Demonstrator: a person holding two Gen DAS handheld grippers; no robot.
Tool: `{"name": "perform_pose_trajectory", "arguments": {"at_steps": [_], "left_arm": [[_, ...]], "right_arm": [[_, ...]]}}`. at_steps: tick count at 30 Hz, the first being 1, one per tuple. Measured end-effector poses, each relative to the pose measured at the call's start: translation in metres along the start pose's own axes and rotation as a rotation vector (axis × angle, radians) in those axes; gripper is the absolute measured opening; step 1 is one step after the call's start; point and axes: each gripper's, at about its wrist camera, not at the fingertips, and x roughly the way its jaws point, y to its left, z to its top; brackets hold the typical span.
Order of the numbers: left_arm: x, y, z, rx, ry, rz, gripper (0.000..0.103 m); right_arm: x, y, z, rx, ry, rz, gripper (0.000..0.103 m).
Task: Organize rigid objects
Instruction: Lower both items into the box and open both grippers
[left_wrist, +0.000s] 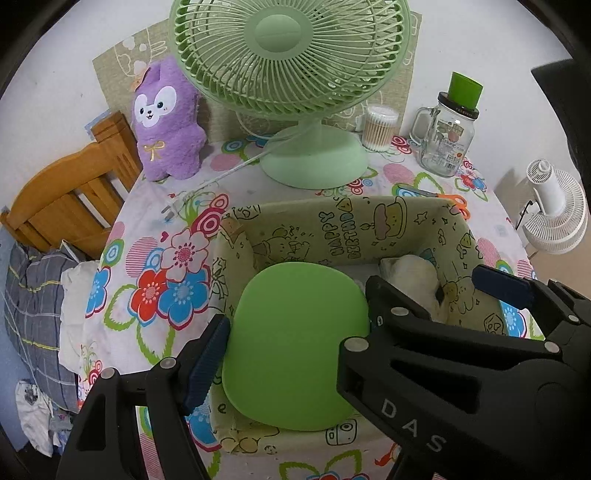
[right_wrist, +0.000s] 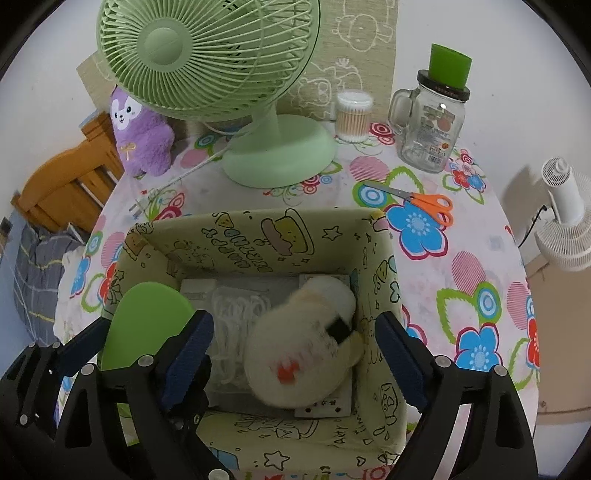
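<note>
A cartoon-printed fabric box (left_wrist: 332, 218) (right_wrist: 258, 229) sits on the flowered table. My left gripper (left_wrist: 295, 332) is shut on a flat green board (left_wrist: 295, 347) and holds it over the box's left side; the board also shows in the right wrist view (right_wrist: 147, 325). My right gripper (right_wrist: 291, 354) is open above the box, its fingers either side of a cream plush toy (right_wrist: 306, 347) that looks blurred inside the box. The toy lies on white cords (right_wrist: 236, 325) and flat white items. The toy shows partly in the left wrist view (left_wrist: 410, 280).
Behind the box stand a green fan (right_wrist: 207, 74), a purple plush (right_wrist: 140, 136), a cotton-swab tub (right_wrist: 352, 116) and a glass mug jar with a green cup on top (right_wrist: 430, 122). Orange scissors (right_wrist: 421, 203) lie right of the box. A wooden chair (left_wrist: 66, 199) is left, a white fan (right_wrist: 569, 221) right.
</note>
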Motion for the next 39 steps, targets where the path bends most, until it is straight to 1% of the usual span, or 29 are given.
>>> {"name": "perform_pose_trajectory", "arguments": {"at_steps": [3,6,15,21,23,29,39], "left_arm": [[-0.002,0.002,0.001,-0.012,0.003,-0.015,0.079],[-0.008,0.002,0.001,-0.013,-0.005,-0.025,0.079],[-0.022,-0.012,0.006,0.016,-0.028,-0.07,0.079],[-0.022,-0.028,0.01,0.043,-0.035,-0.095,0.079],[-0.021,-0.033,0.01,0.05,-0.032,-0.106,0.079],[-0.008,-0.045,0.009,0.066,-0.017,-0.105,0.079],[0.016,-0.041,0.001,0.05,0.02,-0.081,0.079]], "right_arm": [[-0.008,0.004,0.0,-0.03,-0.019,-0.016,0.092],[-0.017,0.005,0.0,-0.036,-0.031,-0.016,0.099],[-0.039,-0.009,-0.002,0.028,-0.046,-0.062,0.099],[-0.048,-0.031,-0.005,0.068,-0.056,-0.107,0.101],[-0.048,-0.036,-0.007,0.074,-0.052,-0.117,0.101],[-0.038,-0.045,-0.011,0.075,-0.03,-0.135,0.101],[-0.008,-0.044,-0.016,0.081,0.013,-0.115,0.101]]}}
